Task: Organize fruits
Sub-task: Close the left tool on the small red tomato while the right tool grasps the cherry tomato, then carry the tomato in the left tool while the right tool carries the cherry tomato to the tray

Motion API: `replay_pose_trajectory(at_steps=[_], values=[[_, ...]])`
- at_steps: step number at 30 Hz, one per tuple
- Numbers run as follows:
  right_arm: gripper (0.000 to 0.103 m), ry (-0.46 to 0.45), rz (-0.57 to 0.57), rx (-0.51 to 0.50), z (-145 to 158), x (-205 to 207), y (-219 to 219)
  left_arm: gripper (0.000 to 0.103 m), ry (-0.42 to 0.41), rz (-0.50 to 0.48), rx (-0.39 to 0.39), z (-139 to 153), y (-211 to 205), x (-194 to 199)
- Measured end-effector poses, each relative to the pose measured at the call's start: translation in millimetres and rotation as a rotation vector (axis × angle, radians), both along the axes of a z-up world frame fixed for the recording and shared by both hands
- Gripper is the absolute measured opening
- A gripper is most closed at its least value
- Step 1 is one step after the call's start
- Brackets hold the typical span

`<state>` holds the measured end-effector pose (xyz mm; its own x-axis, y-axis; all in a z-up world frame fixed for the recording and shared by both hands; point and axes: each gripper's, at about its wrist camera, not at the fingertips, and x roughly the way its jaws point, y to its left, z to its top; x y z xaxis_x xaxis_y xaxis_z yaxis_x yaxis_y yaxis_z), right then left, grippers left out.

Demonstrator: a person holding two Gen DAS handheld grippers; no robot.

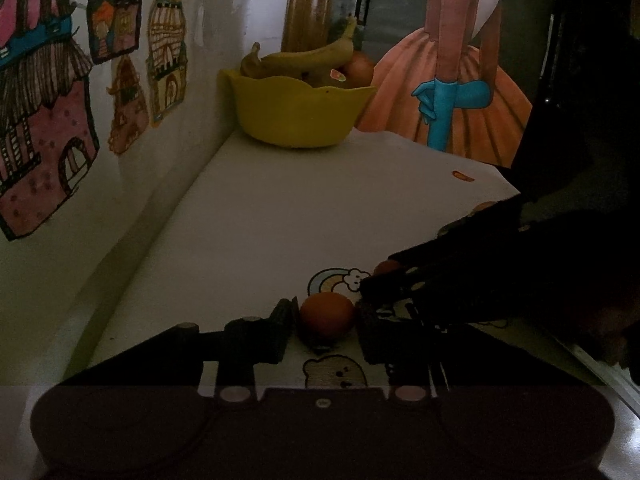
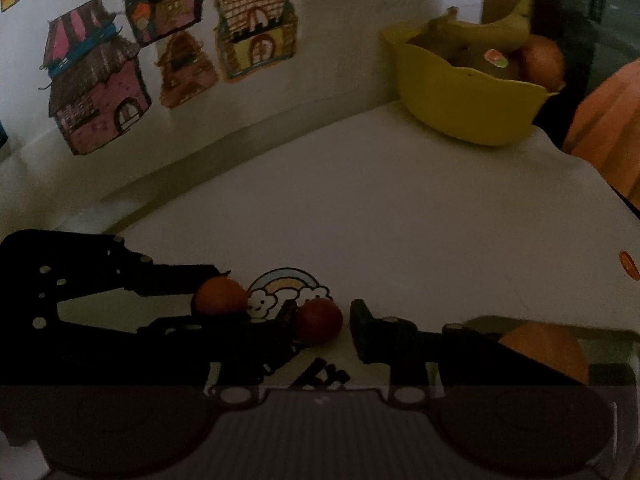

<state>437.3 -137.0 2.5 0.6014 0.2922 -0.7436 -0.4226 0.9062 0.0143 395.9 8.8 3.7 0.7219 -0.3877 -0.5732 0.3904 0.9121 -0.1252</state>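
A yellow bowl (image 1: 298, 110) (image 2: 472, 98) at the far end of the white table holds bananas (image 1: 304, 60) and an orange fruit (image 1: 360, 69). My left gripper (image 1: 326, 320) is open around a small orange fruit (image 1: 327, 315) that rests on the table; it also shows in the right wrist view (image 2: 221, 295). My right gripper (image 2: 320, 322) is open around a small red fruit (image 2: 318, 320) on the table, with a gap on its right side. In the left wrist view the right gripper (image 1: 400, 280) reaches in from the right and the red fruit (image 1: 386, 267) peeks out.
A wall with paper house drawings (image 1: 48, 120) (image 2: 100, 92) runs along the left. A painting of an orange dress (image 1: 460, 92) stands behind the bowl. A larger orange fruit (image 2: 548, 350) lies at the right. Cartoon stickers (image 2: 288, 288) mark the white tabletop (image 1: 280, 208).
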Motion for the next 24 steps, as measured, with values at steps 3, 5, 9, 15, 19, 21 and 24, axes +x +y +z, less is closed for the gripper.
replay_pose_trajectory(at_steps=[3, 5, 9, 15, 19, 21, 24], values=[[0.027, -0.015, -0.023, 0.010, 0, -5, -2, 0.034, -0.001, 0.003, -0.001, 0, 1, -1], [0.027, -0.024, -0.037, 0.019, -1, -8, -2, 0.034, -0.001, 0.007, 0.000, 0, 1, -1], [0.026, -0.042, -0.057, 0.020, -2, -13, -2, 0.033, 0.001, 0.014, -0.006, 1, 3, -1], [0.026, -0.109, -0.065, -0.061, -1, -28, 8, 0.033, 0.004, 0.027, -0.007, 1, 5, -1], [0.026, -0.155, -0.051, -0.125, -3, -43, 15, 0.033, 0.005, 0.026, -0.005, 2, 6, -2], [0.026, -0.175, -0.048, -0.155, -4, -51, 16, 0.033, 0.009, 0.023, -0.009, 2, 6, -2], [0.026, -0.191, -0.040, -0.183, -4, -59, 17, 0.033, 0.035, -0.006, -0.043, 3, 8, -2]])
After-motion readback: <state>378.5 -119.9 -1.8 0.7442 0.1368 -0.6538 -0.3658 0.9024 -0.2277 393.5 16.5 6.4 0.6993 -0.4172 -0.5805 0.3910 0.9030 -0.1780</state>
